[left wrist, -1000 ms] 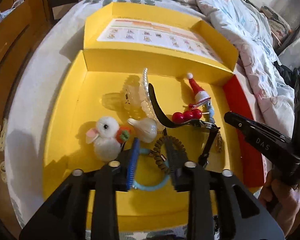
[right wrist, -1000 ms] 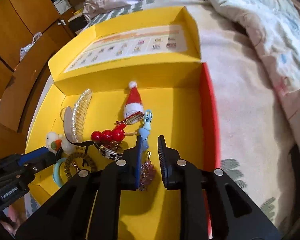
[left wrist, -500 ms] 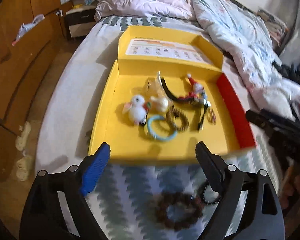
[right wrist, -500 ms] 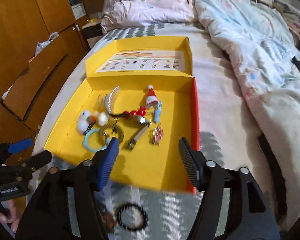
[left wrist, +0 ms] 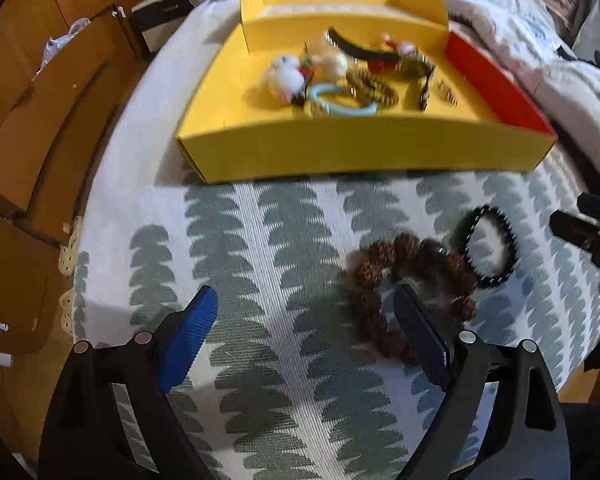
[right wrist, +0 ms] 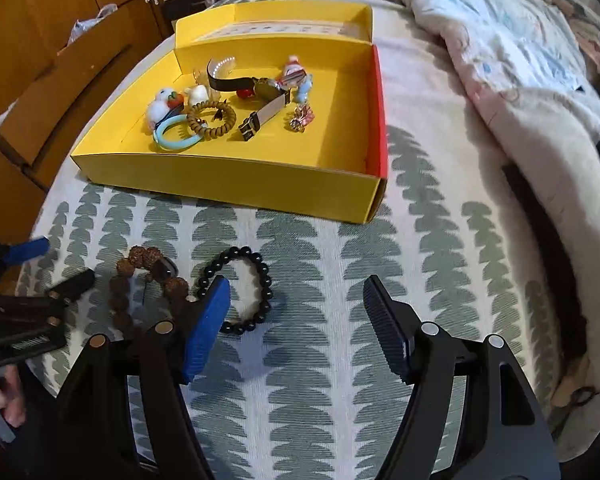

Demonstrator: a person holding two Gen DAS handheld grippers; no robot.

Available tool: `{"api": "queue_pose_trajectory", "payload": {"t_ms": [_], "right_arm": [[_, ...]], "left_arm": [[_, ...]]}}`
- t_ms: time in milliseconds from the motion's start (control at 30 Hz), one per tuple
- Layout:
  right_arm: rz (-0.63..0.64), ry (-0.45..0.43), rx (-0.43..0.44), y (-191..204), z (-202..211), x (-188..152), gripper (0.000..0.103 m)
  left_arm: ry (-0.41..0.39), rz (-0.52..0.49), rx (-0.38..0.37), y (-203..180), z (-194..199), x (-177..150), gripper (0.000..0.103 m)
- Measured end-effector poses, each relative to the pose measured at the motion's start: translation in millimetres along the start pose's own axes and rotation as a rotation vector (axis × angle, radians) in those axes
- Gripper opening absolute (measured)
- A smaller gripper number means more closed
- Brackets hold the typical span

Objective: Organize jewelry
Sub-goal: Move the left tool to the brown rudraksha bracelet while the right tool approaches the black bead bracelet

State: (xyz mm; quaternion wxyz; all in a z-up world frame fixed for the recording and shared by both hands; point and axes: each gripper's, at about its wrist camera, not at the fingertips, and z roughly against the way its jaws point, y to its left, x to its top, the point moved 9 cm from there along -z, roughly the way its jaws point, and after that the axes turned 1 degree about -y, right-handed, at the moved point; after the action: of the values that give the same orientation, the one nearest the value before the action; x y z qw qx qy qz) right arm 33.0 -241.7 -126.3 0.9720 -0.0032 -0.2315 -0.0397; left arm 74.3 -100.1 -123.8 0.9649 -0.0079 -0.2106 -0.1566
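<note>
Both tools have pulled back from the yellow box at the upper middle of the frame. The left tool, still spreading, and the right tool now hang empty over the bed, near the brown bracelet and black bracelet, likely next.

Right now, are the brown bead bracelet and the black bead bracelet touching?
Cannot tell. In the right wrist view the right gripper's blue pad hides where the brown bead bracelet nears the black bead bracelet; the left wrist view is blurred.
</note>
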Motion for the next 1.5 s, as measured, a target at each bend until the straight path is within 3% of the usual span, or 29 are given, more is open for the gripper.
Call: {"api": "queue_pose_trajectory", "payload": {"t_ms": [233,433,900,1500], "right_arm": [[0.051,0.031,0.008,23,-14,-5,0.071],[0.057,0.076,-0.036,24,-29,-13,0.071],[0.061,0.093,-0.023,29,-50,-15,0.071],[0.133,0.122,-0.069,28,-71,-18,0.071]], "left_arm": [[0.02,-0.023,0.056,-1,-12,-6,0.088],[0.056,-0.027,0.033,-10,-25,-17,0.088],[0.102,0.009,0.008,-12,-49,-24,0.088],[0.107,-0.005,0.017,-12,-61,-19,0.088]]}}
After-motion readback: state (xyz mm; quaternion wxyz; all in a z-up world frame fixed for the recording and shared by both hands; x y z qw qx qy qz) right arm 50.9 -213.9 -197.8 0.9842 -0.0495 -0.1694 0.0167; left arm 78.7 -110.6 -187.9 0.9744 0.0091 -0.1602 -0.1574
